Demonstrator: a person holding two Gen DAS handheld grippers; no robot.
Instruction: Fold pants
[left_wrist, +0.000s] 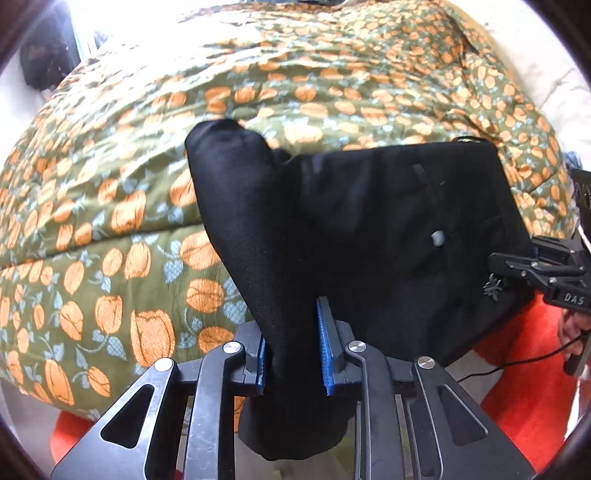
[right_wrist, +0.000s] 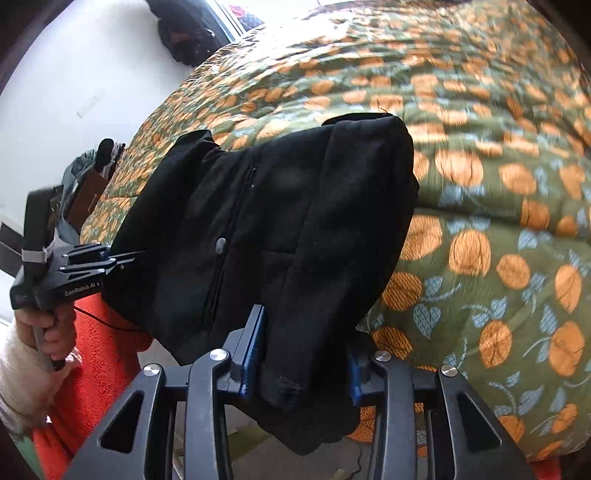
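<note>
Left gripper (left_wrist: 295, 354): fingers clamped on a bunched fold of the black pants (left_wrist: 369, 221); cloth hangs below the pads. Right gripper (right_wrist: 299, 362): fingers likewise closed on a thick pants edge. Both point steeply down. A hand (right_wrist: 44, 328) grips the left tool's handle. Beyond the fingers the pants lie spread on the bed's green quilt (left_wrist: 110, 184) with orange tulips. Orange blanket (right_wrist: 103, 350) below the bed edge; white wall (right_wrist: 74, 74) farther left.

Both grippers were black, with blue ribbed pads (left_wrist: 327, 347) and silver round pivot screws — the left gripper (right_wrist: 123, 258) lettered "GenRobot.AI", its hand (right_wrist: 51, 332) in a fuzzy white sleeve (right_wrist: 18, 384).
</note>
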